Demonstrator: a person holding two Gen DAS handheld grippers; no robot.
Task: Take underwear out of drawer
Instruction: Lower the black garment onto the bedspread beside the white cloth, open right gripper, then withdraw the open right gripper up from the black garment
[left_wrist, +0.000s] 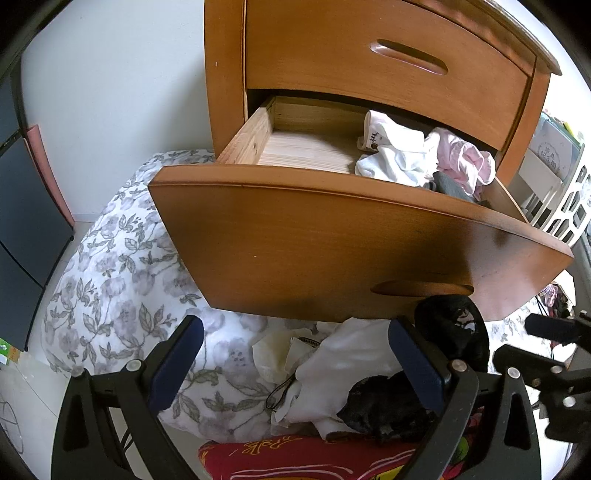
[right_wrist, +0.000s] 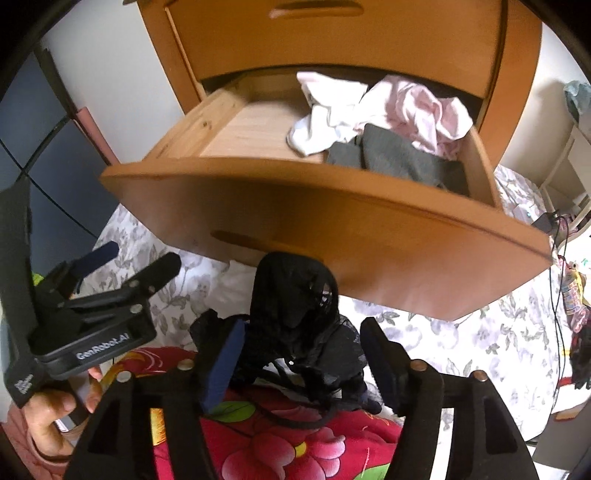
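Two bedcovers fill the lower part of both views: a white quilt (left_wrist: 122, 266) printed with grey flowers and leaves, spreading from the left of the left wrist frame, and a red floral blanket (right_wrist: 295, 443) along the bottom edge. Behind them are a plain white wall (left_wrist: 110, 92) at upper left and a dark blue panel (left_wrist: 26, 221) down the left side. A white lattice basket (left_wrist: 569, 206) stands at the right edge.

The left gripper (right_wrist: 144, 260) carries the white lettering "GenRobot.AI" on its body (seen at lower left of the right wrist view), with a hand (right_wrist: 55, 417) under it. A white garment (left_wrist: 384, 147) in the drawer has dark print too small to read.

The wooden dresser (left_wrist: 225, 74) fills the upper centre; its upper drawer (left_wrist: 388, 62) is closed, and the lower drawer (left_wrist: 332, 240) is pulled out. Inside, crowded to its right side, lie the white garment, a pink one (left_wrist: 465, 158) and a grey one (right_wrist: 402, 158); the left half of the drawer floor is bare wood.

Black lace underwear (right_wrist: 295, 325) is out of the drawer, lying in a heap on the red blanket below the drawer front. The right gripper (right_wrist: 306, 354) is spread wide around it, pads apart from the cloth on the right side. The left gripper's fingers (left_wrist: 177, 354) stand wide apart too, holding nothing.
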